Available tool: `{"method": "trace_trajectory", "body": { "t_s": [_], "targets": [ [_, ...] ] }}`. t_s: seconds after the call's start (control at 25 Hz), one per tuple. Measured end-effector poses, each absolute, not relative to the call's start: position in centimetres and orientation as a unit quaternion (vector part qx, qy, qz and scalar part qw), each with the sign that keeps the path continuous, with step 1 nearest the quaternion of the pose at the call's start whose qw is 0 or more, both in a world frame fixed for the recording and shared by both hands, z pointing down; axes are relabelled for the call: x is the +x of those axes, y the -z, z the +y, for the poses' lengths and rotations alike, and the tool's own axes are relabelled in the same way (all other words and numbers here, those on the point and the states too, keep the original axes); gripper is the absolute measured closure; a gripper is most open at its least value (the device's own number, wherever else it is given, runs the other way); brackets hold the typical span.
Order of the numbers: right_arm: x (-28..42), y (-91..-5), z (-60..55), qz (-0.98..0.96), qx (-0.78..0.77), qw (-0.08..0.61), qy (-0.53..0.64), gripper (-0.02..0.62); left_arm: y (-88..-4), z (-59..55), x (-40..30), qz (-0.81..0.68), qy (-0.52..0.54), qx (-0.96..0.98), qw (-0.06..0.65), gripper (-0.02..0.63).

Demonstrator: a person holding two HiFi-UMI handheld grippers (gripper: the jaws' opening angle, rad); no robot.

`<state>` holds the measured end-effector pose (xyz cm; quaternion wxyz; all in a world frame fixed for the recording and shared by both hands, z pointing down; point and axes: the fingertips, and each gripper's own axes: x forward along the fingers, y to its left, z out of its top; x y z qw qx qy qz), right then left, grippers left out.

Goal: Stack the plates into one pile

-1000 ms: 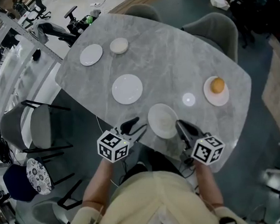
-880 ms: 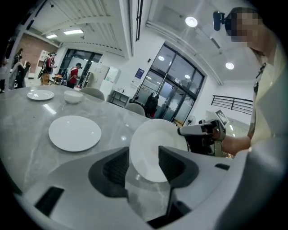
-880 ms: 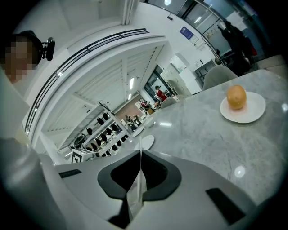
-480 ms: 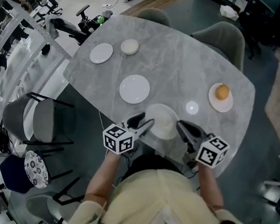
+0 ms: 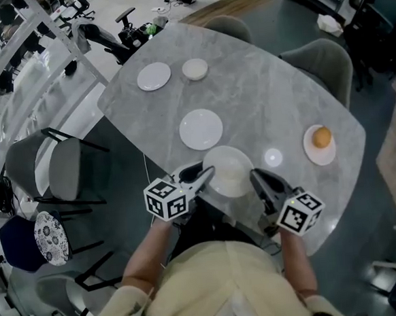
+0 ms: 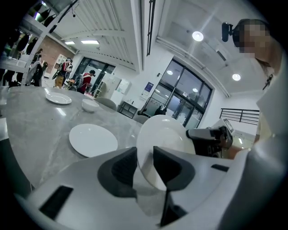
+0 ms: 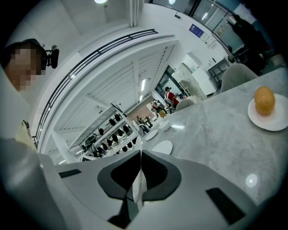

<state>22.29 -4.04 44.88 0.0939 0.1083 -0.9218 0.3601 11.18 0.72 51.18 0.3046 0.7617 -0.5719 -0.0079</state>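
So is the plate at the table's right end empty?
Not empty. The plate has one round orange fruit sitting on it, clear in the head view and right gripper view.

No readable text, label, brand, number or sign on anything in view.

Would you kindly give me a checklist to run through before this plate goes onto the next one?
1. Grip of the right hand-held gripper on the held plate: ok, clamped on its rim.
2. Grip of the left hand-held gripper on it: not ok; jaws closing, rim between them, pads not pressing yet.
3. Nothing lying on the held plate: ok.
4. Nearest target, the middle plate, empty: ok.
5. Bare table between the two: ok.
6. Every plate free to stack: not ok; the right-hand plate bears a round orange item.
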Motion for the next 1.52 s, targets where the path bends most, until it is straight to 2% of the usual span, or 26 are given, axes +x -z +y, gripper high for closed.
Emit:
{"method": "trace_trajectory", "body": {
  "t_s": [0.36,0.6,0.92,1.2,1.52],
  "targets": [
    [16.1,-46.9,-6.2,-0.916,0.159,0.116,-0.349,0.581,-51.5,-1.2,4.3,-0.6,-0.051,0.747,0.283,0.503],
    [12.4,-48.6,-9.1,-0.908,0.193,0.135,-0.346,0.581,-52.2,-3.9,0.3,-0.602,-0.073,0.735,0.305,0.511],
    [6.6,-51.9,-11.2,-0.894,0.225,0.169,-0.349,0.575,-53.6,-6.2,-5.8,-0.615,-0.153,0.715,0.297,0.511],
    [4.8,-54.8,-12.2,-0.878,0.251,0.212,-0.348,0.574,-55.8,-7.8,-7.7,-0.618,-0.24,0.696,0.274,0.511],
    [5.0,-56.9,-13.2,-0.855,0.292,0.247,-0.35,0.574,-57.7,-8.9,-7.4,-0.596,-0.281,0.704,0.265,0.501]
  ]
}}
